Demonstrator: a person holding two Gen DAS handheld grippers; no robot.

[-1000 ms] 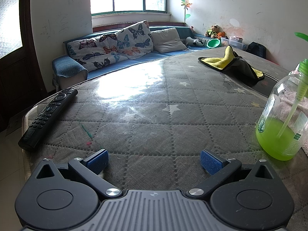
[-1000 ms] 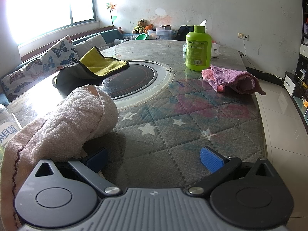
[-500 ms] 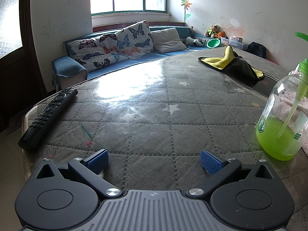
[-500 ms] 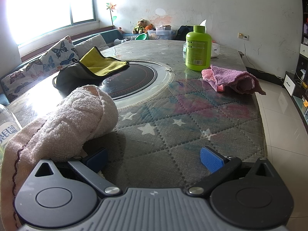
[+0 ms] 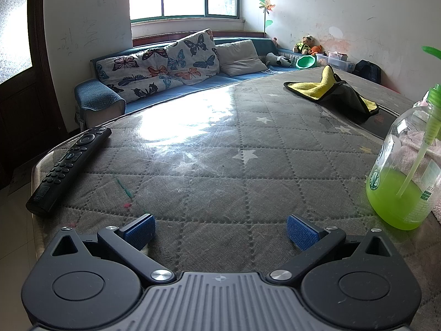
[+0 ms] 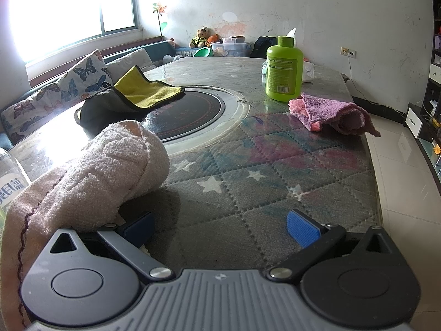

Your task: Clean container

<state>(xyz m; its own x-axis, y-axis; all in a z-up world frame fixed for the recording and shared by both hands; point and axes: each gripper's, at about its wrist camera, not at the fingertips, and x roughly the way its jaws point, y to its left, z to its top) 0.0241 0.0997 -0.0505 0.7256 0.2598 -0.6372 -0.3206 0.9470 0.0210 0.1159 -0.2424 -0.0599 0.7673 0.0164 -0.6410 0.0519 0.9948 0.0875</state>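
A clear pump bottle [image 5: 405,176] with green liquid stands on the table at the right of the left wrist view; its edge shows at the far left of the right wrist view [image 6: 11,179]. My left gripper [image 5: 219,230] is open and empty, low over the table, left of the bottle. My right gripper [image 6: 219,227] is open and empty. A rolled pale pink towel [image 6: 91,173] lies against its left finger. An opaque green bottle [image 6: 284,70] stands far across the table, with a purple-pink cloth [image 6: 333,114] beside it.
A yellow and grey cloth [image 6: 132,96] lies on the round black hob [image 6: 190,115] at the table's middle. A black remote [image 5: 69,168] lies near the table's left edge. A sofa with cushions [image 5: 165,66] stands beyond the table.
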